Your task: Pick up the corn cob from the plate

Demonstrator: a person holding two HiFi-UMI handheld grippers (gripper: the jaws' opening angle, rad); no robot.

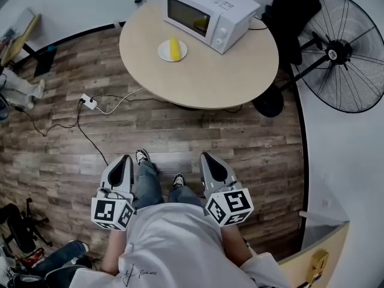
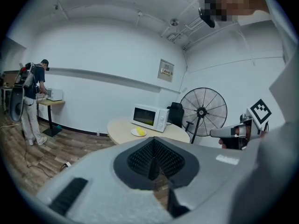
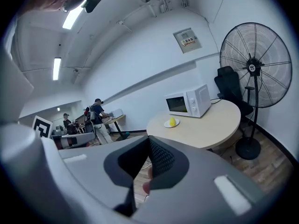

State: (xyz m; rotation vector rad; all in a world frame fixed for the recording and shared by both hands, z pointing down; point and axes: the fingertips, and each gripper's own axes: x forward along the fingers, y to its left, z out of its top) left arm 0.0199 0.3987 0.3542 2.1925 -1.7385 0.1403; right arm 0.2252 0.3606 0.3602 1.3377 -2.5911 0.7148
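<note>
Plainly, left gripper (image 1: pixel 123 162) and right gripper (image 1: pixel 210 161) both have fingers together, empty; the corn cob (image 1: pixel 174 49) sits on its plate (image 1: pixel 162 54) well ahead of them, so arriving unopened could knock it rolling.

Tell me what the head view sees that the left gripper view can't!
Only the head view shows the wearer's shoes and jeans from above. Only the left gripper view shows another person standing at a far desk, plus the ceiling and a small wall box. Both show the round table, the white microwave, the plate with the yellow corn cob, and the big fan.
</note>
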